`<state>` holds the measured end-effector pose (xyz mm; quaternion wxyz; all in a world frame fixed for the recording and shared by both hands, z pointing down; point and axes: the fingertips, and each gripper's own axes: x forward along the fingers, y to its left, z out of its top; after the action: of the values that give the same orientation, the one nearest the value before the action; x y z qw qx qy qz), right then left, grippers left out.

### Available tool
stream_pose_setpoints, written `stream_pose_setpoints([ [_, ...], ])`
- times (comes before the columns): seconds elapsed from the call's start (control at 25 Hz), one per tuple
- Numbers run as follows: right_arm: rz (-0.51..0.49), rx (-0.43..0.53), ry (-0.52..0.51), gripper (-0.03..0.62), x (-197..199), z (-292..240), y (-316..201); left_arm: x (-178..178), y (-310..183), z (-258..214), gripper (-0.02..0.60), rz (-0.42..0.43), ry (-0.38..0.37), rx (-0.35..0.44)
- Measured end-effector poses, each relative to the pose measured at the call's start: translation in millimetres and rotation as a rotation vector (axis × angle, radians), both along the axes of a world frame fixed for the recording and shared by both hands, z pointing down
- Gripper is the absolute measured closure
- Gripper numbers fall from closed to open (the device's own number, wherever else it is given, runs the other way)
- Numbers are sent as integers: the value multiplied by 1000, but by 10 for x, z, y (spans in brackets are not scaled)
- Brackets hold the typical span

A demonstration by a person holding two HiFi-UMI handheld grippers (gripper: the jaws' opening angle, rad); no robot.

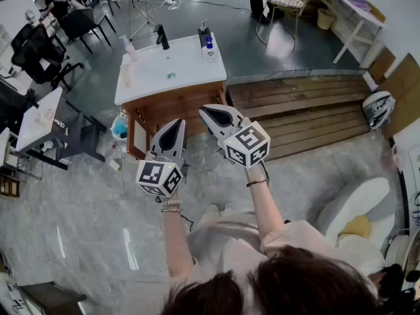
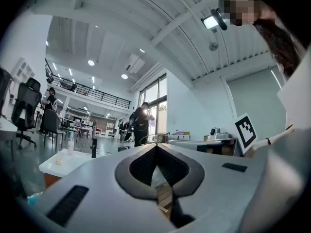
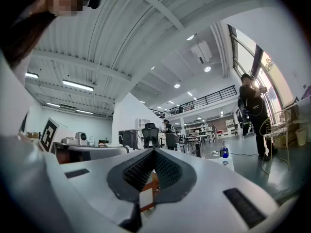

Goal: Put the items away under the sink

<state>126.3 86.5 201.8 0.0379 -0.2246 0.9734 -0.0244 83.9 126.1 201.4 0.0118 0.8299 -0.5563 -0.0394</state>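
The white sink top (image 1: 187, 64) sits on a wooden cabinet (image 1: 177, 105) ahead of me. On it stand a clear pump bottle (image 1: 128, 46), a black faucet (image 1: 161, 37) and a blue bottle (image 1: 209, 43). A blue bag (image 1: 119, 127) lies on the floor at the cabinet's left. My left gripper (image 1: 177, 123) is held level in front of the cabinet, shut and empty; its tips (image 2: 156, 145) meet. My right gripper (image 1: 205, 110) is beside it, also shut with nothing between its jaws (image 3: 154, 151). The blue bottle (image 3: 223, 154) shows to its right.
A wooden platform (image 1: 295, 107) runs to the right of the cabinet, with a white helmet-like object (image 1: 377, 107) at its end. Office chairs (image 1: 39, 51) and a white table (image 1: 39, 117) stand at the left. A person (image 2: 141, 125) stands beyond the sink.
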Motion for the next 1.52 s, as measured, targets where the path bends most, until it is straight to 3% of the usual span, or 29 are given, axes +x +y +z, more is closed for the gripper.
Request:
stream_pose_setpoints([
  [0.88, 3, 32, -11, 577, 208, -40, -167, 218, -72, 131, 581, -35, 22, -25],
  [1.08, 0, 64, 50, 576, 164, 11, -157, 191, -102, 173, 581, -56, 40, -41],
  [1.52, 24, 29, 32, 577, 73, 102, -458, 54, -366, 292, 581, -37, 58, -63],
])
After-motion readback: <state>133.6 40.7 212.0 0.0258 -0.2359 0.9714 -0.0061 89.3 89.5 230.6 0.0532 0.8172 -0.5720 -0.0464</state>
